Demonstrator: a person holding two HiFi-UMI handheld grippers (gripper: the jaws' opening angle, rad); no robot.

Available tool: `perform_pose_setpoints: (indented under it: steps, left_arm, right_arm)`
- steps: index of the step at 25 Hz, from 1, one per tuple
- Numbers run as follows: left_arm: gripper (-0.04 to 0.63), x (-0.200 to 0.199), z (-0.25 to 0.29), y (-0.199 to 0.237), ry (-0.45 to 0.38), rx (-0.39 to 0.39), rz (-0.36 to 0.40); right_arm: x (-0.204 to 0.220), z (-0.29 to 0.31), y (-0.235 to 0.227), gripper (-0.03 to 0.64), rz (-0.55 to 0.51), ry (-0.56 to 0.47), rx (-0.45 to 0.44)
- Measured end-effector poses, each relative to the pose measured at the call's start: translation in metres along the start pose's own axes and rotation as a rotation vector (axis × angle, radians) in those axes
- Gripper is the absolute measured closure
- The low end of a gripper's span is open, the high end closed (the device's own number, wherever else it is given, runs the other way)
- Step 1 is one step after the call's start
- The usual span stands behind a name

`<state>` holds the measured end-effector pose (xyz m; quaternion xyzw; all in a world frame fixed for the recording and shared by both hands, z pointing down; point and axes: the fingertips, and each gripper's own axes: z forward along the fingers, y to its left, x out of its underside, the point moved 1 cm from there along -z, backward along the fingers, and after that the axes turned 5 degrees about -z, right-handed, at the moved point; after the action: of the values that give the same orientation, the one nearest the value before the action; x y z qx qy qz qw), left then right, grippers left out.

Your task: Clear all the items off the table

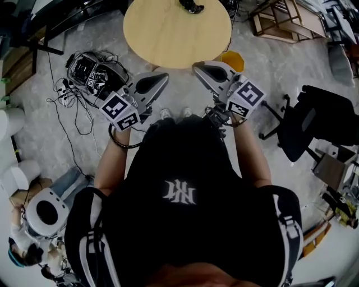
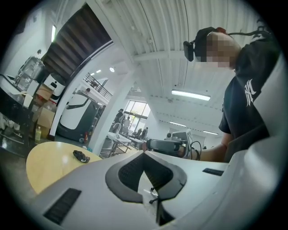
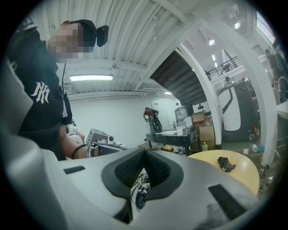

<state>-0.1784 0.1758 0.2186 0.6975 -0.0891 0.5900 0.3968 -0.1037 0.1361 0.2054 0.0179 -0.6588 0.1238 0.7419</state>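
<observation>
A round wooden table (image 1: pixel 168 39) stands in front of me. One small dark item (image 1: pixel 191 7) lies near its far edge; it also shows as a dark lump (image 2: pixel 81 156) in the left gripper view and as the same lump (image 3: pixel 226 163) in the right gripper view. My left gripper (image 1: pixel 165 76) and right gripper (image 1: pixel 196 66) are raised side by side at chest height, just short of the table's near edge. Both have their jaws shut with nothing between them: the left gripper's tips (image 2: pixel 144 152) meet, and so do the right gripper's tips (image 3: pixel 145 151).
A black office chair (image 1: pixel 314 120) stands to the right. On the floor at the left sits a black device (image 1: pixel 92 70) with loose cables. Wooden frames (image 1: pixel 280 19) lie at the back right, and a yellow object (image 1: pixel 233 58) is beside the table's right edge.
</observation>
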Motion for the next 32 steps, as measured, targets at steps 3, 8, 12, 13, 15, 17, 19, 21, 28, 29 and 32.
perform_pose_setpoints:
  steps: [3, 8, 12, 13, 15, 17, 19, 21, 28, 29, 32]
  left_arm:
    - [0.583, 0.001, 0.005, -0.003, 0.006, -0.019, 0.009]
    - [0.583, 0.010, 0.009, -0.007, 0.055, 0.008, 0.049]
    - [0.583, 0.010, 0.006, 0.004, 0.048, -0.001, 0.060]
    - [0.583, 0.009, 0.006, 0.008, 0.046, -0.003, 0.062]
    - [0.583, 0.010, 0.006, 0.018, 0.047, -0.009, 0.068]
    - [0.583, 0.012, 0.005, 0.028, 0.051, -0.019, 0.074]
    - [0.583, 0.013, 0.003, 0.041, 0.053, -0.038, 0.076]
    - [0.583, 0.015, 0.003, 0.055, 0.054, -0.063, 0.069]
    - [0.583, 0.013, 0.036, 0.113, 0.090, -0.140, 0.056]
    - [0.583, 0.012, 0.045, 0.123, 0.094, -0.146, 0.041]
    - [0.583, 0.014, 0.073, 0.150, 0.114, -0.164, 0.002]
  right_arm:
    - [-0.002, -0.006, -0.004, 0.614, -0.005, -0.017, 0.005]
    - [0.012, -0.014, -0.011, 0.614, 0.004, 0.003, 0.066]
    - [0.019, -0.014, -0.013, 0.612, -0.021, 0.045, 0.102]
    - [0.020, -0.014, -0.015, 0.612, -0.029, 0.055, 0.113]
    - [0.022, -0.010, -0.020, 0.612, -0.048, 0.071, 0.132]
    - [0.023, -0.004, -0.024, 0.605, -0.070, 0.091, 0.145]
    - [0.026, 0.001, -0.030, 0.553, -0.087, 0.111, 0.156]
    - [0.029, 0.005, -0.041, 0.522, -0.090, 0.124, 0.168]
    - [0.042, 0.021, -0.137, 0.419, -0.075, 0.153, 0.185]
    - [0.045, 0.027, -0.155, 0.419, -0.071, 0.158, 0.178]
    - [0.057, 0.047, -0.207, 0.353, -0.058, 0.189, 0.138]
